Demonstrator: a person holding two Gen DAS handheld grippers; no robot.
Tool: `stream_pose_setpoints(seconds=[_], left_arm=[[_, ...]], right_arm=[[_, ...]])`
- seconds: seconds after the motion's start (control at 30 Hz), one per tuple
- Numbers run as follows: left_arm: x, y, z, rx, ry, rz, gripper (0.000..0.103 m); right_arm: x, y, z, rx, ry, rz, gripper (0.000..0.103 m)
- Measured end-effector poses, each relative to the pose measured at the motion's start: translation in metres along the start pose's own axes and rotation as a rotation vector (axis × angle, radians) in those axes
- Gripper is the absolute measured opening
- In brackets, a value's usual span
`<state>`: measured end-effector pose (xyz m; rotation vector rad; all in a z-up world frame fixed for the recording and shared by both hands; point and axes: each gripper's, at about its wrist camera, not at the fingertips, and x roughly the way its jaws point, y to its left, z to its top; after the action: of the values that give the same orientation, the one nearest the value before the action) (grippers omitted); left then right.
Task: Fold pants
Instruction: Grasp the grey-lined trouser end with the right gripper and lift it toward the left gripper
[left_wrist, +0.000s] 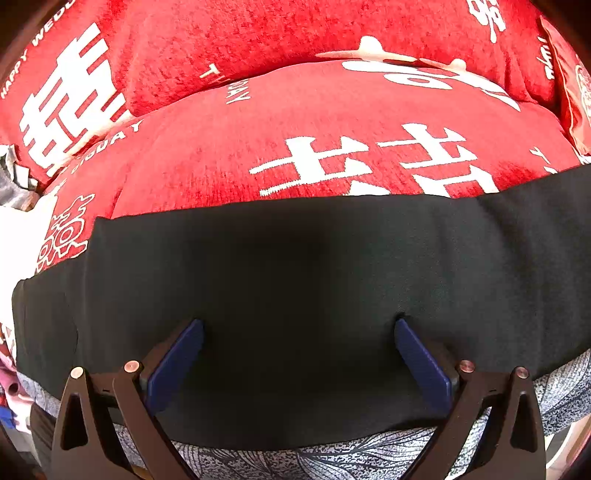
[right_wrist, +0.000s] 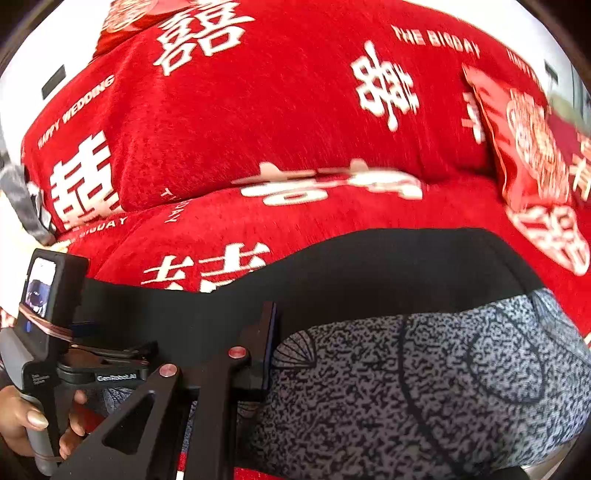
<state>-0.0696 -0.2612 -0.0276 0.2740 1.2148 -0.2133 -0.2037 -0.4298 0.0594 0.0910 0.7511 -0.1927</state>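
The black pants (left_wrist: 295, 288) lie across the lower frame on the red sofa (left_wrist: 258, 155). Left gripper (left_wrist: 299, 325) presses down spread apart — likely pinning them; right gripper (right_wrist: 271, 317) has pinched the grey patterned fabric (right_wrist: 424, 387).

Pants (left_wrist: 295, 288) flat on sofa seat (left_wrist: 229, 158), backrest cushion (left_wrist: 258, 40) behind; left claw (left_wrist: 299, 325) over pants.

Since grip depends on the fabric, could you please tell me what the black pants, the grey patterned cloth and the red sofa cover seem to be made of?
The black pants look like a smooth, matte knit or jersey: no sheen, soft folds. The grey patterned cloth seems a thin printed woven fabric with a speckled leaf print. The red sofa cover looks like chenille or a similar short-pile fabric, given its fuzzy, streaky nap.
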Motion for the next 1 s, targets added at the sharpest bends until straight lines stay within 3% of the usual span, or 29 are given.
stream_pose_setpoints(seconds=[0.17, 0.3, 0.53, 0.73, 0.83, 1.0], left_arm=[[-0.004, 0.02, 0.007, -0.011, 0.066, -0.069, 0.103], [-0.017, 0.053, 0.007, -0.055, 0.03, -0.074, 0.103], [-0.046, 0.148, 0.007, -0.18, -0.06, -0.089, 0.103], [-0.019, 0.211, -0.008, -0.31, 0.041, -0.045, 0.103], [-0.01, 0.233, -0.02, -0.378, 0.071, -0.023, 0.103], [-0.015, 0.26, -0.029, -0.475, 0.059, -0.021, 0.103]], right_arm=[[-0.014, 0.041, 0.006, -0.144, -0.055, -0.075, 0.017], [-0.014, 0.084, 0.006, -0.297, -0.09, -0.17, 0.017], [-0.009, 0.173, -0.013, -0.539, -0.159, -0.186, 0.017], [0.042, 0.253, -0.066, -0.917, -0.127, -0.313, 0.017], [0.065, 0.269, -0.085, -0.999, -0.068, -0.322, 0.017], [0.076, 0.277, -0.099, -1.069, -0.061, -0.368, 0.017]])
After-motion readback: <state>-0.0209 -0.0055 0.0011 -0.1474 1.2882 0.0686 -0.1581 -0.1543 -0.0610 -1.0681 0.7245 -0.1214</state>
